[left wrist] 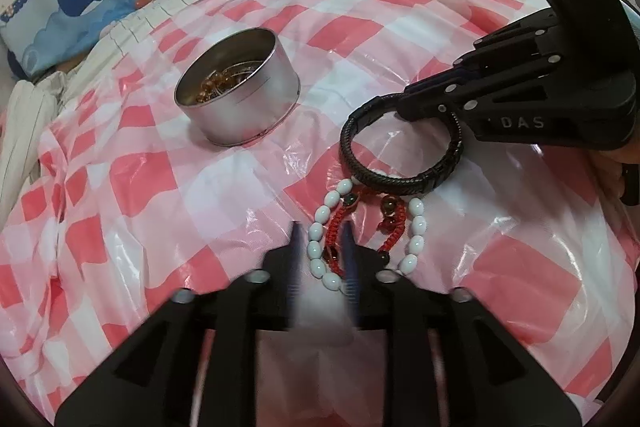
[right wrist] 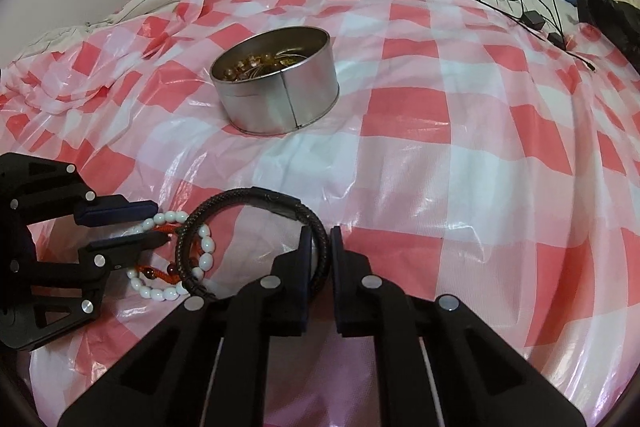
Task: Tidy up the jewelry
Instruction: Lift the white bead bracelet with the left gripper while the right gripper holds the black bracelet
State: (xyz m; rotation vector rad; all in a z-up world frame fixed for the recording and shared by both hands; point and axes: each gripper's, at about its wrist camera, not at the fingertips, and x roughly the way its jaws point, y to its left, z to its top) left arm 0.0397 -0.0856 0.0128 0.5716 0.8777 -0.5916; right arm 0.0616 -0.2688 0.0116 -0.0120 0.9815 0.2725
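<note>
braided black leather bracelet (right wrist: 256, 223), pinched by right gripper (right wrist: 320, 247).

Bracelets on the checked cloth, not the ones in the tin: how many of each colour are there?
Black braided bracelet: 1
White bead bracelet: 1
Red cord bracelet: 1
Total: 3 on the checked cloth. The round tin holds more, too tangled to count.

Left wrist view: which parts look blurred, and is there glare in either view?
Left wrist view: the left tongs are smeared by motion blur, the tin stays sharp. Both views: white glare patches on the plastic cloth; fisheye bending at edges.
</note>
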